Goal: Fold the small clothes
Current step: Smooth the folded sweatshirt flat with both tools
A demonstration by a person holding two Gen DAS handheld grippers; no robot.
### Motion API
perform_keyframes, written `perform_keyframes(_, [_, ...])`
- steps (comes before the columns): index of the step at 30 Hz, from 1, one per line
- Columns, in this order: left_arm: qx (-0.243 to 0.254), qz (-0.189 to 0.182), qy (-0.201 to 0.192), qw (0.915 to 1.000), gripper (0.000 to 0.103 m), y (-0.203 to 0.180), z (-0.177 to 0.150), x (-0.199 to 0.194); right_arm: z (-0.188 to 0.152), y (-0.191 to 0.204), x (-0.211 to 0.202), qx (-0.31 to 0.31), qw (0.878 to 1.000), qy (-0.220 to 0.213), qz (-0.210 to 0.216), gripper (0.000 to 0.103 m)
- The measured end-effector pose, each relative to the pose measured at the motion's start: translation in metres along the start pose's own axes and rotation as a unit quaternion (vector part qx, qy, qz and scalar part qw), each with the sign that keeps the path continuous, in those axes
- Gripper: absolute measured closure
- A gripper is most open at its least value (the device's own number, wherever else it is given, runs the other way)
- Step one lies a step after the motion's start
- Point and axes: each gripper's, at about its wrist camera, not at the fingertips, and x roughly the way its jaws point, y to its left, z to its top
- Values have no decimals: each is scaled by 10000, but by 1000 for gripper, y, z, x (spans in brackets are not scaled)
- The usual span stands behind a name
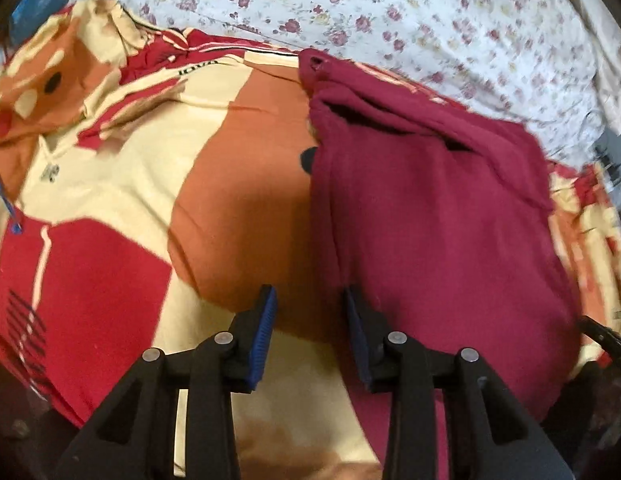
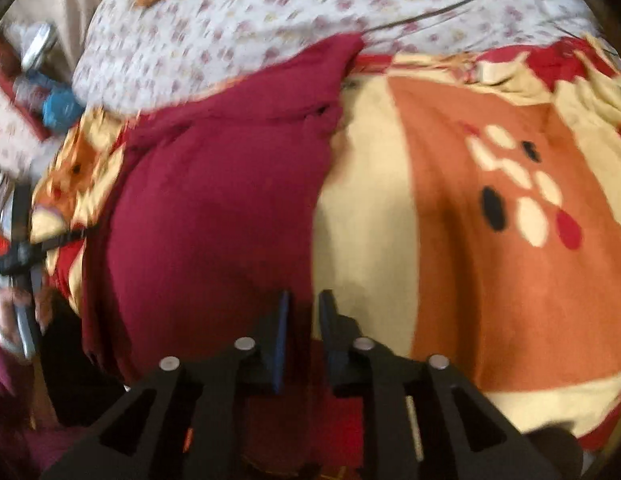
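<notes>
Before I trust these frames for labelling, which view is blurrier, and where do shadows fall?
Right wrist view: smeared throughout, worst on the white floral sheet. Left wrist view: sharper, blurring only at the right edge; a shadow darkens the orange, cream and red blanket beside the maroon knitted garment.

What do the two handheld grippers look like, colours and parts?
Both match. The left gripper and the right gripper have matte black plastic linkage arms with triangular cut-outs and round silver pivot pins. Each finger ends in a flat pad; the left gripper's pads are bright blue and ribbed. No cables or sleeves are clearly visible.
</notes>
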Motion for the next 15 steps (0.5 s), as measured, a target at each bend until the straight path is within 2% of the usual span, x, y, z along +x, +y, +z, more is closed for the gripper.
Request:
perform_keyframes(1, [-31, -140, -61, 9999, 77, -1, -2, -7, 1, -2, -4, 81, 9999, -83, 101, 77])
perform_keyframes(4, [10, -560, -303, 9980, 77, -14, -3, -26, 7, 3, -24, 83, 9987, -358, 359, 71])
perform_keyframes(8, [269, -793, -295, 9961, 77, -43, -2, -26, 10, 36, -19, -394, 9968, -262, 642, 63])
perform_keyframes(11, [458, -723, -86, 9963, 77, -59, -5, -8, 7, 54, -4, -619, 9955, -85, 706, 62])
perform_keyframes(13, [648, -478, 126, 9967, 77, -65, -12, 5, 5, 62, 6, -662, 9951, 33, 729, 62])
perform_keyframes(15, [819, -33, 305, 9962, 77, -63, -19, 15, 1, 64, 10, -677, 9947, 147, 765, 61])
